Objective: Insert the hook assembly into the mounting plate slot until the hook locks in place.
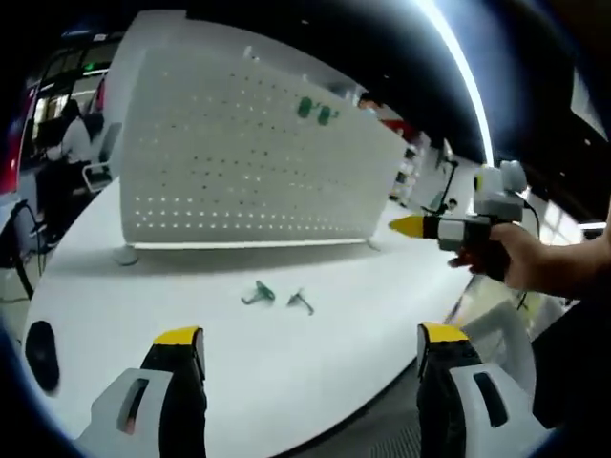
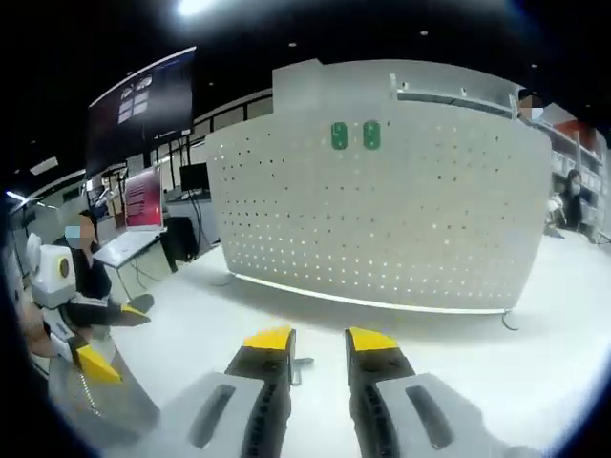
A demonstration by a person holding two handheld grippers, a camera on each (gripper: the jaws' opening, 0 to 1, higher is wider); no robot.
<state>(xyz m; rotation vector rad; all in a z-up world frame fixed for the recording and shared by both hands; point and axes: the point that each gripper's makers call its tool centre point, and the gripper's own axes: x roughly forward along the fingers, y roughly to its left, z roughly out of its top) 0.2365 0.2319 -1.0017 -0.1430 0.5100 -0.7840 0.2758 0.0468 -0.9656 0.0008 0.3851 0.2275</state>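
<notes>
A white pegboard mounting plate stands upright on the white table. Two green hook bases sit side by side near its top edge. Two loose hook pieces lie on the table in front of it, one greenish and one greyer. My left gripper hovers over the near table edge with its jaws wide apart and nothing between them. My right gripper faces the plate with a narrow gap between its jaws. A small grey piece shows against the inner side of one jaw.
A hand holds the right gripper off the plate's right end. A dark round object lies at the table's left edge. People sit at desks with screens beyond the table. The plate stands on small feet.
</notes>
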